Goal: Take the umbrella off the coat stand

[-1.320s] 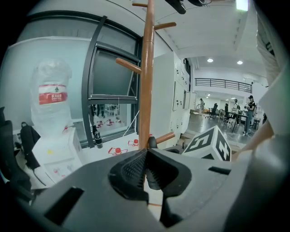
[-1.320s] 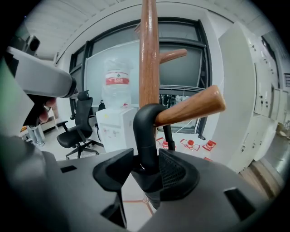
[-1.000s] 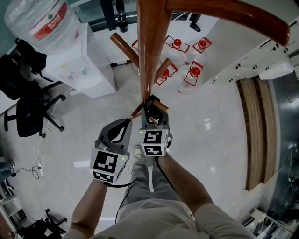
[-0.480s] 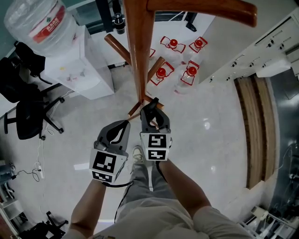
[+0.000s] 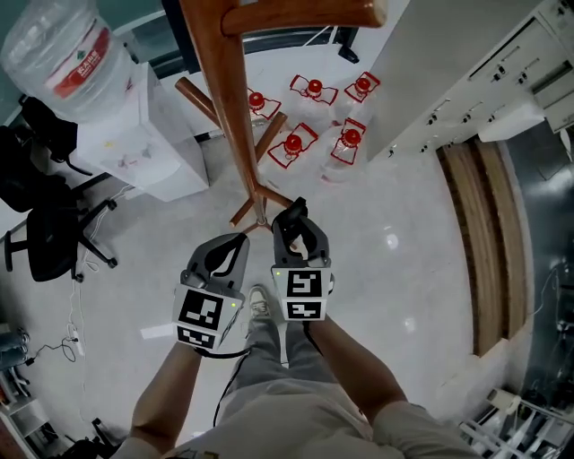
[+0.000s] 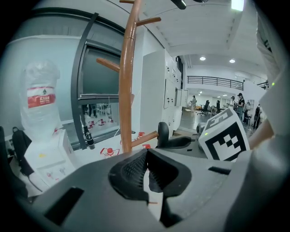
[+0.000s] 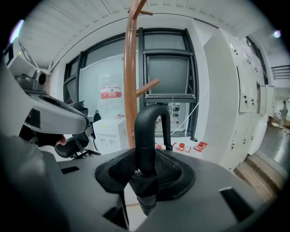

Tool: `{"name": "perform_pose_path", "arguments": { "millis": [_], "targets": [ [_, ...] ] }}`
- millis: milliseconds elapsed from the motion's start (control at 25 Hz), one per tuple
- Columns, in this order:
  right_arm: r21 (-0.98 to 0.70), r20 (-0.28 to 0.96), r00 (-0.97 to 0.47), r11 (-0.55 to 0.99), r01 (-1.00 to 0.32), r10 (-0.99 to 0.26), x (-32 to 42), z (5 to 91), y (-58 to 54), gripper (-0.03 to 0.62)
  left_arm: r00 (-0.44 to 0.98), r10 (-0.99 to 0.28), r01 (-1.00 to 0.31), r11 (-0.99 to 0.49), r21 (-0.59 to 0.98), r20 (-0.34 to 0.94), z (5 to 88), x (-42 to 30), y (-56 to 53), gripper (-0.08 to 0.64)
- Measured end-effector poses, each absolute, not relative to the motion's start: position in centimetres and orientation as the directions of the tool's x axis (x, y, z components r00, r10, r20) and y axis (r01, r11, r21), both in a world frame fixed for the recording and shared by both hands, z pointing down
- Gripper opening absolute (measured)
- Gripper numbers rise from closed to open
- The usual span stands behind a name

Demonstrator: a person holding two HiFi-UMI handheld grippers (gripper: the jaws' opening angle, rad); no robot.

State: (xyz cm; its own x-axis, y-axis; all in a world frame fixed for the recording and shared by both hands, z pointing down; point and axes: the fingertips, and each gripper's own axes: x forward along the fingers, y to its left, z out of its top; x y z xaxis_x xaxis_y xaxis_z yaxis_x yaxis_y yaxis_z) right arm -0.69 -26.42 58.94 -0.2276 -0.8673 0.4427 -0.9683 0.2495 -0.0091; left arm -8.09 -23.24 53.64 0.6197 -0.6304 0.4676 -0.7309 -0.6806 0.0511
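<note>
The wooden coat stand rises at the upper left, one peg crossing the top edge. My right gripper is shut on the umbrella's black hooked handle, which stands up between the pads. The handle hangs free to the right of the pole, touching no peg. The umbrella's body is hidden under the gripper. My left gripper hovers beside the right one, its pads together with nothing between them. From the left gripper view the handle's hook shows just right of the pole.
A water dispenser with a large bottle and a black office chair stand at the left. Several red-capped water bottles sit on the floor behind the stand. White cabinets line the right side. The person's shoe is below the grippers.
The right gripper has lifted and drawn the umbrella handle away from the stand's pole and pegs. The stand has shifted left in the head view. The left gripper has moved only a little.
</note>
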Motion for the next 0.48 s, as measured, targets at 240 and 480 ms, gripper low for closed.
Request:
{"name": "perform_pose_path", "arguments": {
  "millis": [240,480],
  "targets": [
    [-0.011,0.430,-0.204,0.221,-0.975,-0.879,2.9,56.7,-25.7,0.124,0.643,-0.622,-0.706,-0.708,0.031,0.446,51.7,-5.9,-23.5,0.008],
    [0.023,0.376,-0.191,0.215,-0.976,-0.907,6.2,51.9,-25.6,0.124,0.664,-0.620,-0.682,-0.731,-0.001,0.418,49.0,-3.9,-23.9,0.008]
  ]
}}
